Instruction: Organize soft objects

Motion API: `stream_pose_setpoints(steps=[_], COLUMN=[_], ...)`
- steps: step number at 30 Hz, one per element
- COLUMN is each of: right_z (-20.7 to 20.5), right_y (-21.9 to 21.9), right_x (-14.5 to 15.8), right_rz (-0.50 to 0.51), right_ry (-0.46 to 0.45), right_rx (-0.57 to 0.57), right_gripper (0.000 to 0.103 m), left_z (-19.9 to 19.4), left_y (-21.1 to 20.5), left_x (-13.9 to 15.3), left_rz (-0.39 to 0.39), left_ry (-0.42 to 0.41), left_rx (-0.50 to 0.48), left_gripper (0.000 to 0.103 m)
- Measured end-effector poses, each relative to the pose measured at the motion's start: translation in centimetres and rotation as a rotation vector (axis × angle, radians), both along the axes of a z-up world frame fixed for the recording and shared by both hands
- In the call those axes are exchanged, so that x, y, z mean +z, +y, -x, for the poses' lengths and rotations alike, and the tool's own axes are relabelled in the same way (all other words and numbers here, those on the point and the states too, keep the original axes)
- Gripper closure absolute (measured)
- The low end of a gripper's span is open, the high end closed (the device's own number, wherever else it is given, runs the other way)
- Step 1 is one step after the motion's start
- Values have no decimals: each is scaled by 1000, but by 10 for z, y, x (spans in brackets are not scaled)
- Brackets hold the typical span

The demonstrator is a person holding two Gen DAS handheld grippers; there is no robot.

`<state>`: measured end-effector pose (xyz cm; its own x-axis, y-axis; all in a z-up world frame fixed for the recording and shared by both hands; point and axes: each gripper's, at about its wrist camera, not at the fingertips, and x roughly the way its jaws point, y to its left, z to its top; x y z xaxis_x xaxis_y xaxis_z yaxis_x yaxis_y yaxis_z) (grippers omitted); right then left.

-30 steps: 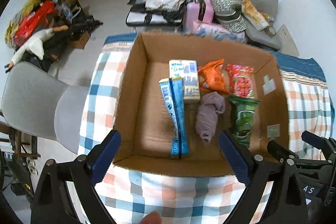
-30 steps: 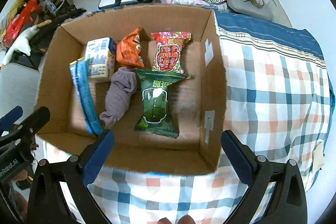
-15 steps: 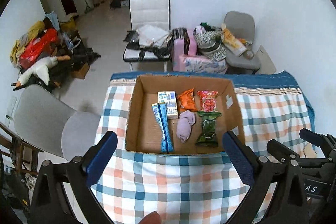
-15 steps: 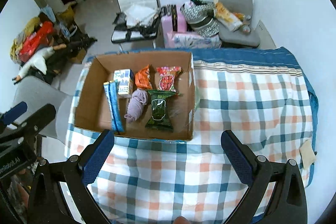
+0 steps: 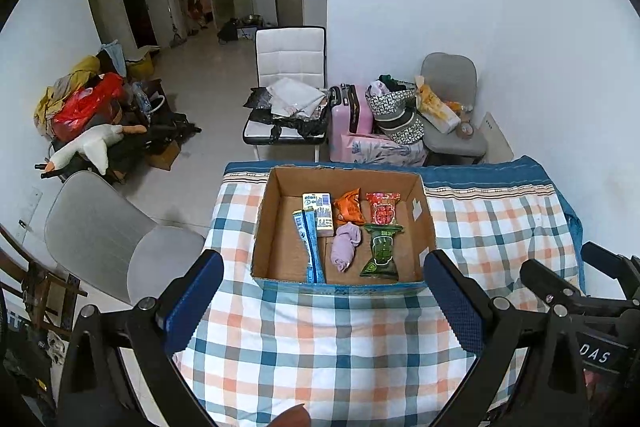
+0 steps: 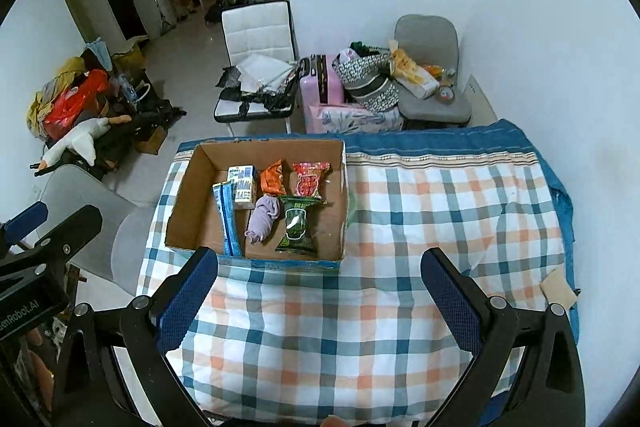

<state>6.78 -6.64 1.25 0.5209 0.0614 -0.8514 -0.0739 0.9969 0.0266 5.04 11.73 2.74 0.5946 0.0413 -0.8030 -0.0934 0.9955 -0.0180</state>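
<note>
An open cardboard box stands on the checked tablecloth. Inside lie a rolled purple sock, a green snack bag, a red snack bag, an orange bag, a white-blue tissue pack and a long blue packet. My left gripper and right gripper are both open and empty, held high above the table's near side, well back from the box.
A grey chair stands left of the table. Behind the table are a white chair with bags, a pink suitcase and a grey chair with clutter. A white wall is on the right. A small beige tag lies at the table's right edge.
Both grippers have pulled up and back from just above the box, so the whole table and room now show. Box contents have not moved. Jaws stay open.
</note>
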Motion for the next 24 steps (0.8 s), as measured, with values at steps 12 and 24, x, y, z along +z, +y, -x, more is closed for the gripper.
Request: stream_pose_setpoints(steps=[12, 24], right_z=[17, 18], right_y=[-6, 0], right_x=[22, 24], right_rz=[24, 32], right_ry=[-35, -35], right_rx=[-15, -10], right_gripper=[0, 0], left_z=[13, 13], left_y=[2, 8], left_x=[4, -3], left_rz=[6, -6], left_ry=[6, 35], left_rx=[22, 34], left_gripper=[0, 0])
